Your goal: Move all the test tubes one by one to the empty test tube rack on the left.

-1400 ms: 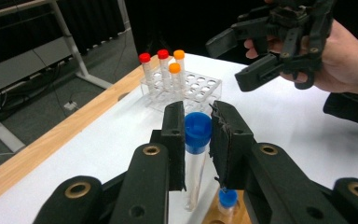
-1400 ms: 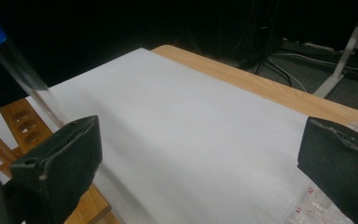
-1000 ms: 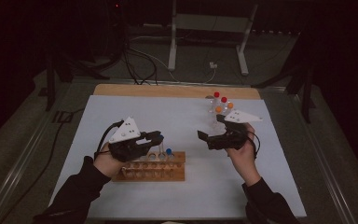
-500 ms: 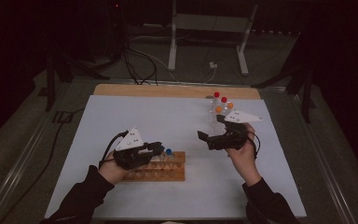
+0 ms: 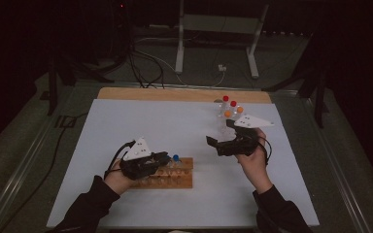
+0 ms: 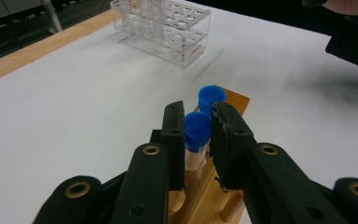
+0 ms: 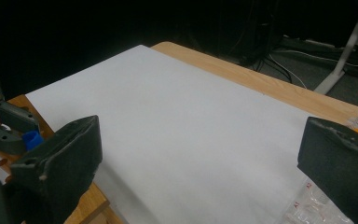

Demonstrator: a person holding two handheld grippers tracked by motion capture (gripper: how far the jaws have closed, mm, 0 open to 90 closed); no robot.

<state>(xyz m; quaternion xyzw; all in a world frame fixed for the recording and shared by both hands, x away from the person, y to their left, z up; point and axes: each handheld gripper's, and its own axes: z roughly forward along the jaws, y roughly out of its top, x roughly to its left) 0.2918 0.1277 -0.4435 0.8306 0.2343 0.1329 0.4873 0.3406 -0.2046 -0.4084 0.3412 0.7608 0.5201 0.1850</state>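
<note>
Left gripper view is showing the left gripper (image 6: 196,126) closing its two black jaws on a blue-capped tube (image 6: 196,133), the pads pressing against either side of the cap. The tube is standing upright in a wooden rack (image 6: 200,196) that is lying directly beneath the jaws. A second blue-capped tube (image 6: 211,98) is standing just beyond the jaw tips, in the same rack. Farther ahead of the jaws, well apart, a clear plastic rack (image 6: 168,32) is sitting on the white sheet (image 6: 74,102).

In the high view, the left gripper (image 5: 161,158) is resting low over the wooden rack (image 5: 175,180), and the right gripper (image 5: 213,143) is hanging above the white sheet (image 5: 175,126), well apart from the wooden rack. Just behind the right gripper, tubes with red and orange caps (image 5: 230,107) are standing in the clear rack.

In the right gripper view, the right gripper (image 7: 200,154) is holding its jaws wide apart with nothing between them but the bare sheet below. The left gripper (image 7: 2,123) is showing past its left jaw, with a bit of blue cap (image 7: 30,139) beside it.
</note>
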